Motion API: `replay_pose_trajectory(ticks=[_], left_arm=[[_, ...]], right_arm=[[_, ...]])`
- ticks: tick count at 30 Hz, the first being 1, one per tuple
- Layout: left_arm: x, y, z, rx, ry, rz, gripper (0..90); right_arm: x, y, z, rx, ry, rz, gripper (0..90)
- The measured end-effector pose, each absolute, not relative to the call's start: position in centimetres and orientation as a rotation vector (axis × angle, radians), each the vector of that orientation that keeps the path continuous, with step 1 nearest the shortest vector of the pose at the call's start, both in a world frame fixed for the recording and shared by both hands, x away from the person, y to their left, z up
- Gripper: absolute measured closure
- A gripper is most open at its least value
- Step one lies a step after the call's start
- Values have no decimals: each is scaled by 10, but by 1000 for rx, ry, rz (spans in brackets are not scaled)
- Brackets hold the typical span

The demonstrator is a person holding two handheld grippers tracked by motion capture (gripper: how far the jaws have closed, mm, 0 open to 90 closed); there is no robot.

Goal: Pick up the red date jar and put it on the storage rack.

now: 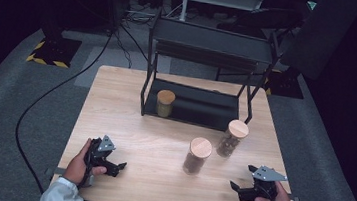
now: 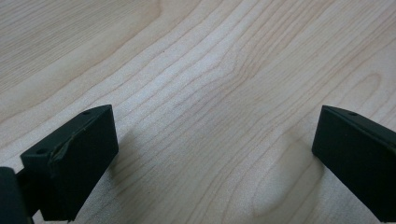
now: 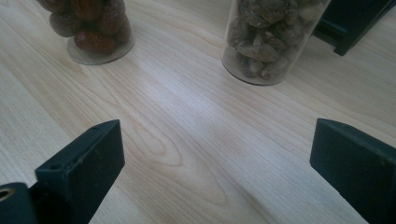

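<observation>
R gripper view: both jars [image 3: 264, 42] cut off at top edge, lids unseen; rack [image 3: 352, 21] corner clipped beside them.

We are looking at a pale wooden table [image 1: 128, 125] with a smooth, matt, clearly grained top. At the frame's centre, three clear glossy cylindrical jars are wearing matt light wooden lids: the jar of dark reddish pieces [image 1: 196, 156], the jar of knobbly brown pieces [image 1: 232, 138], and the jar on the rack [image 1: 165, 103]. The black metal rack [image 1: 193, 104] is showing a dull sheen. The left gripper [image 1: 118, 167] and right gripper [image 1: 235, 188] are presenting matt black plastic jaws, slightly scuffed.
</observation>
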State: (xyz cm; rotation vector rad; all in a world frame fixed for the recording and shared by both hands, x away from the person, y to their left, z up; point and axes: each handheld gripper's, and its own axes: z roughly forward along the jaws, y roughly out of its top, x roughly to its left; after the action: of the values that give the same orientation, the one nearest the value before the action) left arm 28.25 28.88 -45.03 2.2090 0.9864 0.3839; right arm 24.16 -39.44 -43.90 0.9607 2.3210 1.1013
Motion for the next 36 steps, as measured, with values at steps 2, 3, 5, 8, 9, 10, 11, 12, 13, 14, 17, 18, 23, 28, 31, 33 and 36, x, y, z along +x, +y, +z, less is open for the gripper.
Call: replay_pose_trajectory(ticks=[2,3,5,8,9,10,11,12,13,14,17,18,23,28,31,33,36], left_arm=[[283,289,-450,2209,986,384,2],[283,289,-450,2209,986,384,2],[283,289,-450,2209,986,384,2],[283,289,-450,2209,986,384,2],[283,289,-450,2209,986,384,2],[283,289,-450,2209,986,384,2],[283,289,-450,2209,986,384,2],[283,289,-450,2209,986,384,2],[283,289,-450,2209,986,384,2],[283,289,-450,2209,986,384,2],[283,289,-450,2209,986,384,2],[283,289,-450,2209,986,384,2],[283,289,-450,2209,986,384,2],[283,289,-450,2209,986,384,2],[283,289,-450,2209,986,384,2],[283,289,-450,2209,987,384,2],[283,289,-450,2209,986,384,2]], right_arm=[[242,-393,-439,956,2323,1108,29],[242,-392,-439,951,2324,1109,29],[243,-390,-439,946,2333,1109,29],[244,-386,-439,933,2347,1102,29],[245,-386,-439,929,2352,1105,29],[245,-385,-439,921,2357,1106,29],[245,-383,-439,918,2360,1105,29],[246,-382,-439,915,2363,1104,29],[246,-381,-439,910,2366,1106,29],[246,-379,-439,907,2371,1104,29],[246,-374,-440,889,2376,1096,30],[246,-373,-440,880,2376,1096,30],[246,-367,-442,862,2375,1121,31],[248,-362,-443,854,2392,1130,31],[248,-361,-445,854,2397,1146,31],[249,-360,-445,858,2394,1161,31],[250,-359,-447,867,2395,1190,32]])
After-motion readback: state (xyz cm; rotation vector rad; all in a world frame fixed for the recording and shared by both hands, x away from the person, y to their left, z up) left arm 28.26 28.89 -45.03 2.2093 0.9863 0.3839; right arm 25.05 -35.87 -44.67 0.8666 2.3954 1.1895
